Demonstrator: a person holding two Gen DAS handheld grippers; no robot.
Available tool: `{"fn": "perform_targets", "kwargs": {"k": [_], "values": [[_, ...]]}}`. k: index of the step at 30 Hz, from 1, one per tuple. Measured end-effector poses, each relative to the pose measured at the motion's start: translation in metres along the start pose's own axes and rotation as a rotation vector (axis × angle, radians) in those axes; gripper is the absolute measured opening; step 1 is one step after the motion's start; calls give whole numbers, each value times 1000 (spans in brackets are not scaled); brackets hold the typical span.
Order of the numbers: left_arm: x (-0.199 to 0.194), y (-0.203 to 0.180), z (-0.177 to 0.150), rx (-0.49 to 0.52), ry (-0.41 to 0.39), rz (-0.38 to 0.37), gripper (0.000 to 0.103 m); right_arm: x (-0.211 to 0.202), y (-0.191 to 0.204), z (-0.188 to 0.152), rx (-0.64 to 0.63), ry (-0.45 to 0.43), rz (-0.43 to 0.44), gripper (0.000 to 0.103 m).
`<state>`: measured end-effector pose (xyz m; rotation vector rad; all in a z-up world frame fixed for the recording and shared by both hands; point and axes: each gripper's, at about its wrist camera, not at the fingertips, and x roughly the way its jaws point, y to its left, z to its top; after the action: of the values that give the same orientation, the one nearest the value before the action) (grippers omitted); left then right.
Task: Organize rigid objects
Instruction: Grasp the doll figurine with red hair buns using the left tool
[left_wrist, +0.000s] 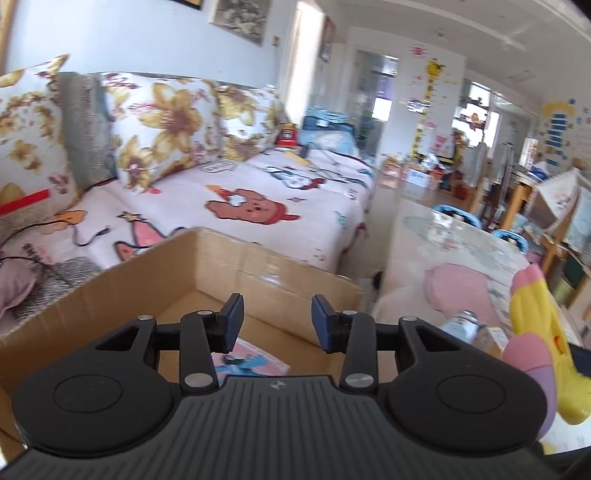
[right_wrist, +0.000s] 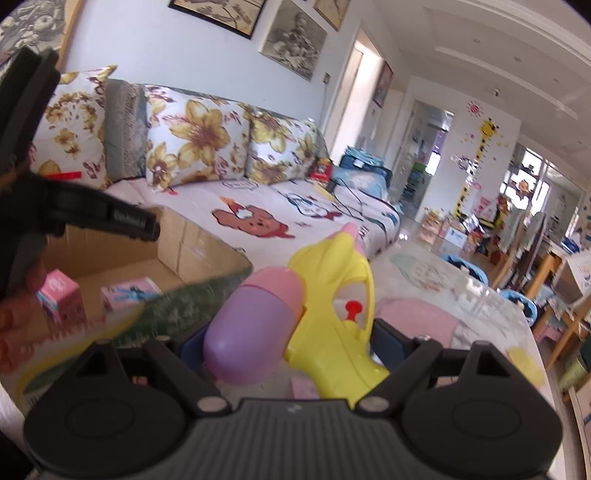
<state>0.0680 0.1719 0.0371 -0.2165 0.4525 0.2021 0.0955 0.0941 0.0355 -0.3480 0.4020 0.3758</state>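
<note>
Two pink cartons (right_wrist: 61, 301) already in cardboard box (left_wrist: 258, 273). Yellow water gun (right_wrist: 340, 295) clamped in right gripper (right_wrist: 288, 347), raised beside box, not yet in. Left gripper (left_wrist: 277, 321) open, empty above box (small bottle (left_wrist: 463, 325) left on table (left_wrist: 443, 243)).

Bright daylight floods in from far windows at right, glaring off the bench (left_wrist: 436, 236), with fisheye-bent edges and motion blur.
</note>
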Motion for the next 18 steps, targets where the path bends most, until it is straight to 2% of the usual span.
{"fn": "perform_targets", "kwargs": {"k": [3,10,13,15,18], "values": [[-9,-16,-10,43,1,-70,54,-13,-6,-19,24,23,-27,89],[-27,-57,-45,199,19,-180,90,-37,-25,-67,91,76,-77,89],[-30,-69,-61,269,52,-216,92,-44,-42,-83,159,78,-88,89],[-29,-75,-72,310,76,-205,94,-46,-51,-90,187,77,-96,89],[-23,-75,-81,365,84,-121,94,-48,-60,-95,227,64,-79,89]]}}
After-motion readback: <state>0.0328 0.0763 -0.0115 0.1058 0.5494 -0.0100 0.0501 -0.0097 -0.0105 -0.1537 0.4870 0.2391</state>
